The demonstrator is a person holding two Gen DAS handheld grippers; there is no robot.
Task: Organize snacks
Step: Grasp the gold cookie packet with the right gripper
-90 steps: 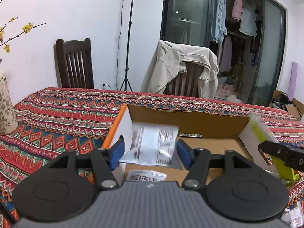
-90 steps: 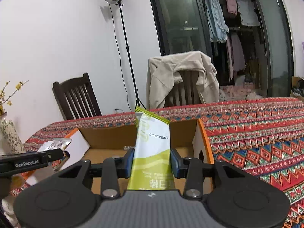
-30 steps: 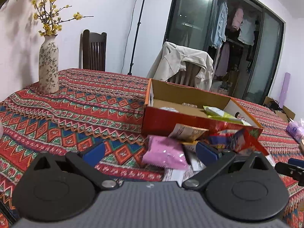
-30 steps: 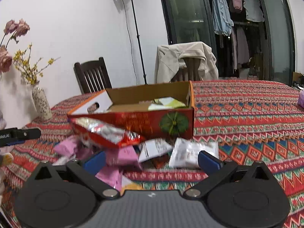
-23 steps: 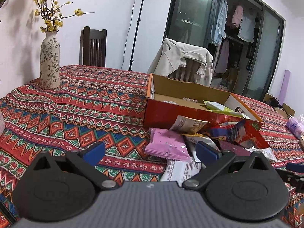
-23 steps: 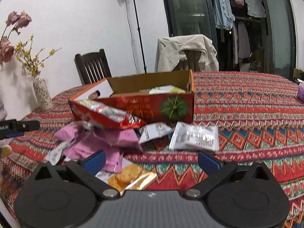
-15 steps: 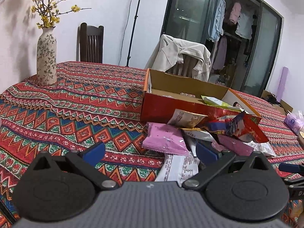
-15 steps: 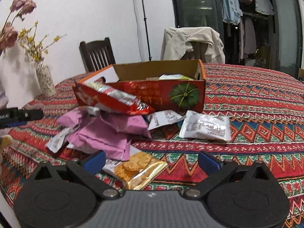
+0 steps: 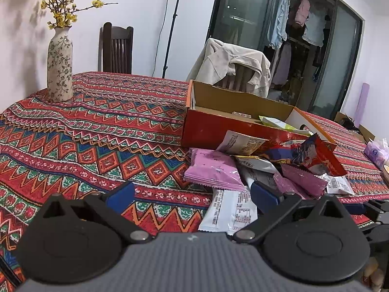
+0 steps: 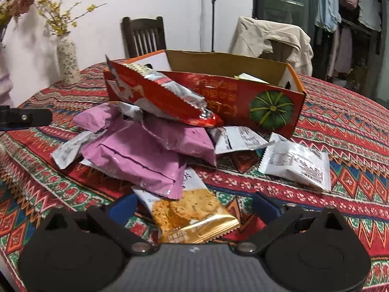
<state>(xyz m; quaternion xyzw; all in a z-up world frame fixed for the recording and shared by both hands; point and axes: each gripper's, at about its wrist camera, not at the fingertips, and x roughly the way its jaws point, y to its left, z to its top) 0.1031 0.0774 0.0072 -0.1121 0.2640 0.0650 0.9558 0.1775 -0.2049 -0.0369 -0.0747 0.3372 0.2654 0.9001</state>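
Claws: right claw (image 10: 193,205) is spread wide and empty, low over the near edge of the pile; left claw (image 9: 192,194) is likewise spread and holds nothing.
Nearest packet, right: gold cracker packet (image 10: 192,215) lies flat on the table (image 10: 340,150) between the spread fingers, its far end tucked under a pink pouch (image 10: 136,160).
Nearest packet, left: white printed sachet (image 9: 231,213) lies flat, just ahead of the left claw and toward its right finger.
Pile: pink pouches, white sachets and a red foil bag (image 10: 158,97) overlap in front of the red cardboard box (image 10: 267,102), the red bag leaning on the box's front wall.
Box: open-topped, with a few packets already inside.
Handling: packets look light, soft and slick; crackers likely brittle, so a gentle pinch seems wise.
Hold point: probably the crimped seam or free near edge of the gold packet, lifting clear so the pink pouch slides off.
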